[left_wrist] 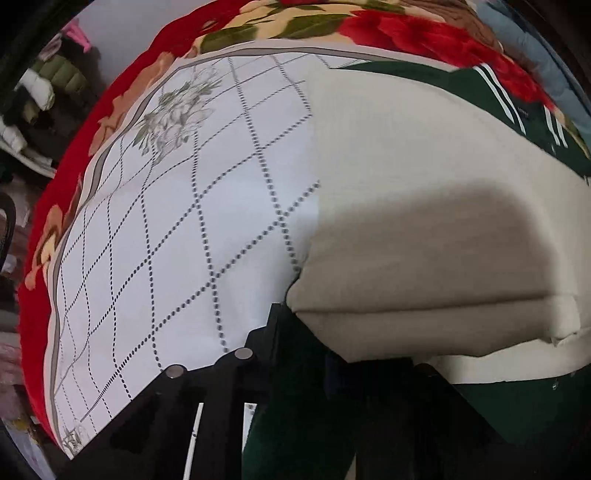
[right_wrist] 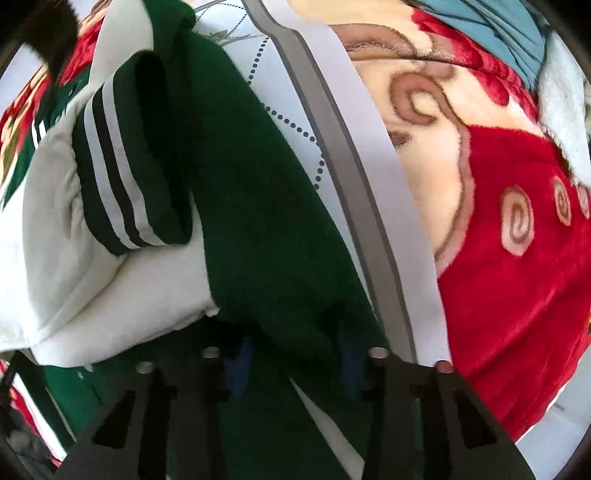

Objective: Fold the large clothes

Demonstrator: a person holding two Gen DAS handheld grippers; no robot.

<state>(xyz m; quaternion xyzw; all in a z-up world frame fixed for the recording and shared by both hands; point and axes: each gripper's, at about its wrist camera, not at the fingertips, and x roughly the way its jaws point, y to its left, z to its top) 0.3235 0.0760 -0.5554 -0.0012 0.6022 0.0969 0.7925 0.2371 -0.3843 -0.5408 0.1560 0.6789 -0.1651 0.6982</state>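
Observation:
A dark green jacket [left_wrist: 424,79] with a wide cream panel [left_wrist: 406,184] lies on a white sheet. In the left wrist view its folded cream edge rests right at my left gripper [left_wrist: 317,343], whose black fingers are closed with green cloth pinched between them. The right wrist view shows the green cloth [right_wrist: 258,184] running down between the fingers of my right gripper [right_wrist: 291,343], which is shut on it. A striped green cuff [right_wrist: 110,177] lies folded over the cream part [right_wrist: 74,258] to the left.
The white sheet [left_wrist: 184,221] with dotted diamond lines and a grey border [right_wrist: 354,166] covers a red floral blanket [right_wrist: 517,295]. Stacked clothes [left_wrist: 37,92] sit at the far left. A blue cloth [right_wrist: 498,29] lies at the top right.

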